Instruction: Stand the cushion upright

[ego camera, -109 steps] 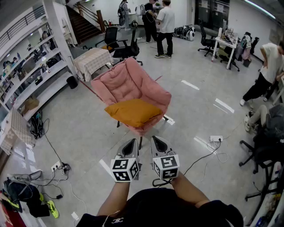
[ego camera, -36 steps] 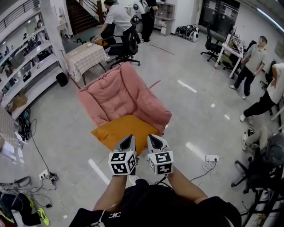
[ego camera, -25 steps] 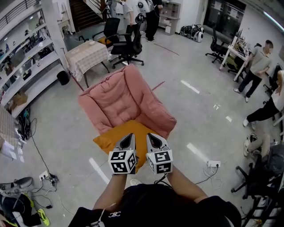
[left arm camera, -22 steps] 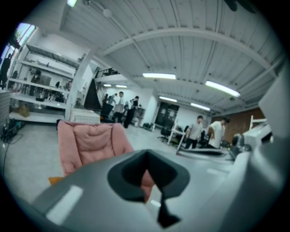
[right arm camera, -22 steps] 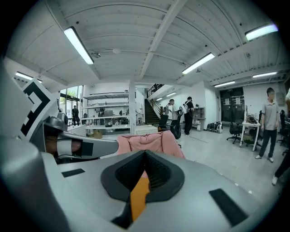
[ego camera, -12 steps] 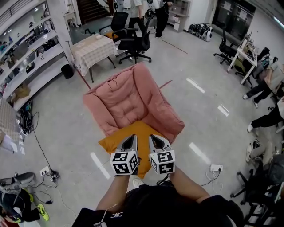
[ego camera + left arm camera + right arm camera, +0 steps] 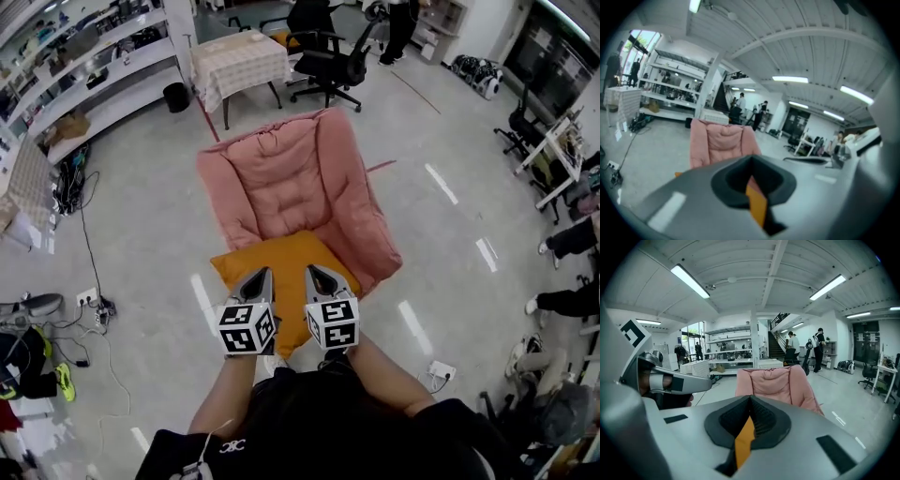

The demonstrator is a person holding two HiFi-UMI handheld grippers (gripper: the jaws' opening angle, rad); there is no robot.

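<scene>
Orange square fabric cushion (image 7: 286,255) lies flat on the seat of the pink padded quilted armchair (image 7: 291,178), its near corner hanging over the seat's front edge towards the person. It is not upright; its broad face points up. The chair stands on the pale grey polished floor (image 7: 141,244), with its backrest on the far side.

Left gripper (image 7: 262,274) and right gripper (image 7: 311,272) are held side by side, close together and roughly parallel, in front of the person's body. Both point away from the person and tilt downward towards the chair. In the head view their tips overlie the near part of the cushion; whether they touch it cannot be told. Each black-and-white marker cube (image 7: 246,328) faces up towards the head camera. Both bare forearms (image 7: 225,394) reach forward from the torso, elbows bent and wider apart than the hands.

Left gripper view: the left gripper (image 7: 751,159) has its jaws brought together, nothing clamped. A strip of the cushion (image 7: 757,201) shows through the slot behind the tips, with the chair (image 7: 722,143) beyond.

Right gripper view: the right gripper (image 7: 751,398) likewise has its jaws fully together and empty. The cushion (image 7: 744,439) shows through the slot, and the chair (image 7: 776,380) stands straight ahead.
</scene>
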